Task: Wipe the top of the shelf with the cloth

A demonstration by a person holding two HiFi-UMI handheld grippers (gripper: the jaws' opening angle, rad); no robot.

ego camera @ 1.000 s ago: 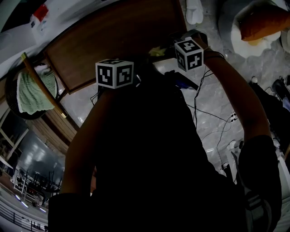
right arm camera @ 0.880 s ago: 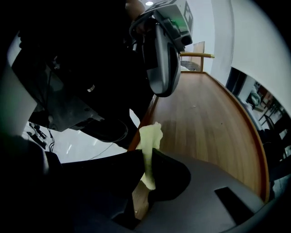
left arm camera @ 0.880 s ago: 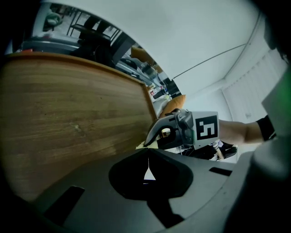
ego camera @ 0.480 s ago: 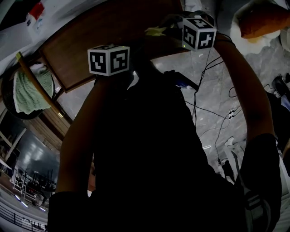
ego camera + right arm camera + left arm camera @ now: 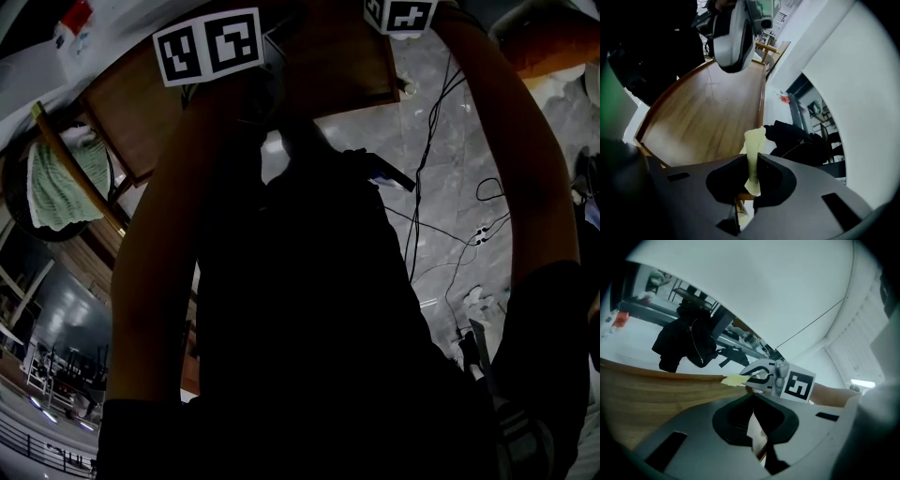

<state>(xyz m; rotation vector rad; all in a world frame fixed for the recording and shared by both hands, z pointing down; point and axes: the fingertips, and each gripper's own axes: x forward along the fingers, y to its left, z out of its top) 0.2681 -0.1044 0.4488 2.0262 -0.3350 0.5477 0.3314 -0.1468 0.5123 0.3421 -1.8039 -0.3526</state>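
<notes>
right gripper [image 5: 752,173] pinching cloth [image 5: 755,138] over shelf [image 5: 708,117] | left gripper [image 5: 757,427] closed, empty — head view mostly dark

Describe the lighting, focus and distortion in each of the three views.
Head view: backlit, with the person a near-black silhouette against the bright floor. Left gripper view: the fisheye lens bows the shelf edge, and the foreground is soft. Right gripper view: the cloth is fairly sharp, while the left side falls into black shadow.

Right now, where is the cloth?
In the right gripper view, the pale yellow cloth is pinched between the fingers of the right gripper, at the right-hand edge of the wooden shelf top.
</notes>
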